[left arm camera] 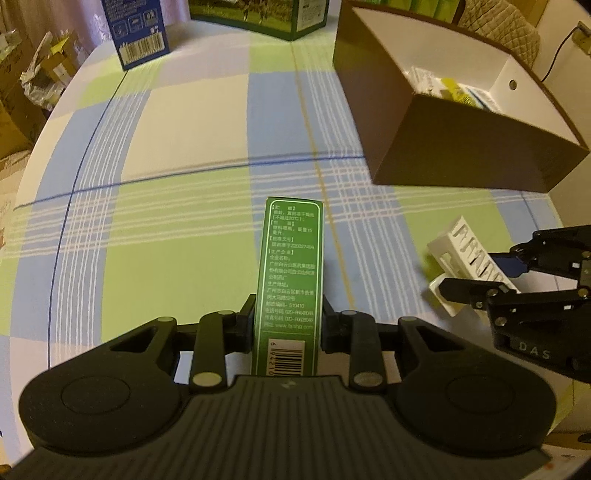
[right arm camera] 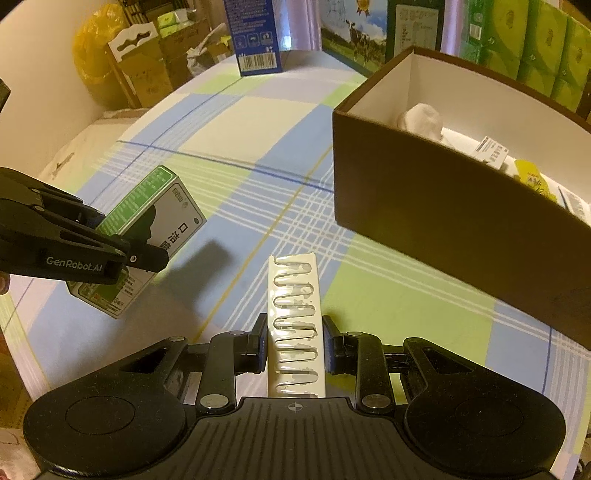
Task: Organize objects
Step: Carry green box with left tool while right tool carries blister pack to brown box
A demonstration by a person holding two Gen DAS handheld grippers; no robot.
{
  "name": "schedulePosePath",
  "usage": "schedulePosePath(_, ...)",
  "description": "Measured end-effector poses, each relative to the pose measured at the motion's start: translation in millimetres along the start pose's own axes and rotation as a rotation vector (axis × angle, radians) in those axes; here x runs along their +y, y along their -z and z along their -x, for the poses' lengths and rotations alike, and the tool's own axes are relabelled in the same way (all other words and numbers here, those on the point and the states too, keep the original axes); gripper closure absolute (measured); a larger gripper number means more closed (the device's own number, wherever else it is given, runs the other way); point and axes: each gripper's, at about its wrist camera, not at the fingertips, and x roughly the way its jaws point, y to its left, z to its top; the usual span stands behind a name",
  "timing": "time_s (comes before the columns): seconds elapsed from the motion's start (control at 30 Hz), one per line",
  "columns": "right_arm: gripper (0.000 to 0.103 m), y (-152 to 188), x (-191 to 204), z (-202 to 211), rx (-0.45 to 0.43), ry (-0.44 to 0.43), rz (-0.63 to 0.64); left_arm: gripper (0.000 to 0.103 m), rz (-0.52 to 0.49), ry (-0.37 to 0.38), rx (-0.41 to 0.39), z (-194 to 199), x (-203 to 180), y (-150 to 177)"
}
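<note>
We are working over a round table dressed in a pale plaid cloth of blue, green and cream, with stacked cartons and clutter beyond its far edge and a tall blue carton standing near the back. Our left gripper is clamped on a slim green medicine box printed with white text, its long axis running straight forward along the fingers and lifted clear of the cloth. Our right gripper pinches a narrow white card holding a row of clear looped clips, likewise pointing forward. The destination, as we judge it, is the large brown cardboard box with a white interior, open at the top, which lies ahead and to the right of both tools; the right gripper is the nearer one, with the box wall just beyond its load. To drop either item we would need to rise above the brown rim and carry it rightward. Inside the box we can make out a crumpled white lump and some white and yellow packets, but the near wall hides most of the floor, and the print on those packets is too small to read.
</note>
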Motion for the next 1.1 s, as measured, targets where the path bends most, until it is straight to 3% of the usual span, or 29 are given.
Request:
schedulePosePath(0.6, 0.078, -18.5, -19.6, 48.1, -0.140, 0.011, -0.060, 0.076, -0.056, 0.047, -0.108, 32.3, -30.1, -32.5)
schedulePosePath(1.1, 0.078, -31.6, -60.7, 81.9, -0.234, 0.036, -0.111, 0.076, -0.120, 0.074, -0.177, 41.9, -71.5, -72.0)
